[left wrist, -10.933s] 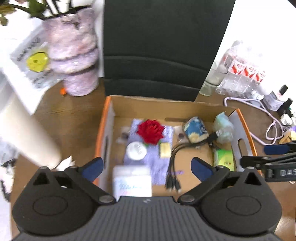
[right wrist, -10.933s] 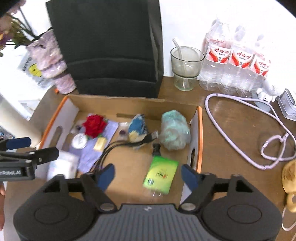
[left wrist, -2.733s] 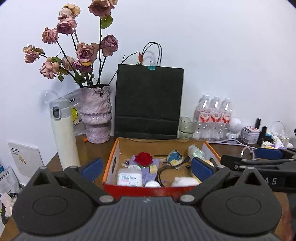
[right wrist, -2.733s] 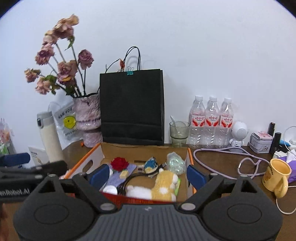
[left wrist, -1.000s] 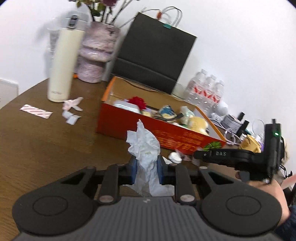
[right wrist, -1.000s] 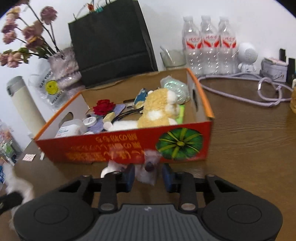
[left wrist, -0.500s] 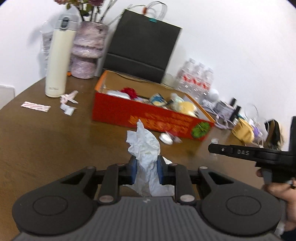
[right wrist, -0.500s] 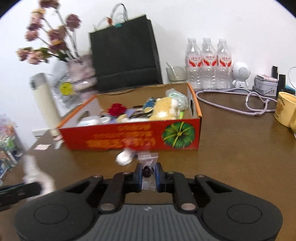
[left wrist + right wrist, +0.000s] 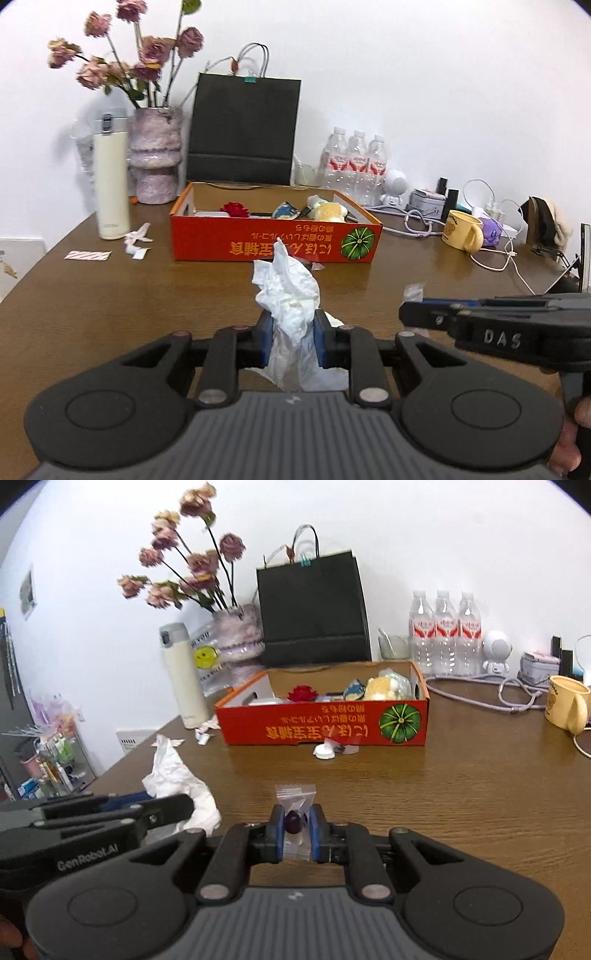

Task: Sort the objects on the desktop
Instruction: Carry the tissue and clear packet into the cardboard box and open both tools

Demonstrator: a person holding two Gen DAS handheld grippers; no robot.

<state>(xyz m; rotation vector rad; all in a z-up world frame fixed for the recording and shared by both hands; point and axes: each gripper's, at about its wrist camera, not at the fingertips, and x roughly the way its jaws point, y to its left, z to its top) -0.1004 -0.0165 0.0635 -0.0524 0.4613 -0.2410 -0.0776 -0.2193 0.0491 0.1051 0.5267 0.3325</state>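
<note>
The left gripper (image 9: 293, 341) is clamped on a crumpled white tissue (image 9: 288, 291), whose top stands up above the blue pads while its tail hangs below them, over the brown wooden table (image 9: 110, 306). The right gripper (image 9: 297, 830) has just been closing, and its narrow jaws now pinch a small clear zip bag (image 9: 296, 812) with a dark purple bead-like thing inside. Both are held up near the camera, well apart from the orange cardboard box (image 9: 325, 731) farther back on the table. In that box lie a red fabric rose (image 9: 303, 693), a yellow plush toy (image 9: 382, 688) and other small items. Just in front of the box sit a white cap (image 9: 324, 752) and a scrap of clear wrapper. Behind it stand a black paper bag (image 9: 314, 613), a vase of dried roses (image 9: 155, 158), a cream thermos (image 9: 110, 177) and three water bottles (image 9: 445, 635); a yellow mug (image 9: 567, 707) stands at the right.
</note>
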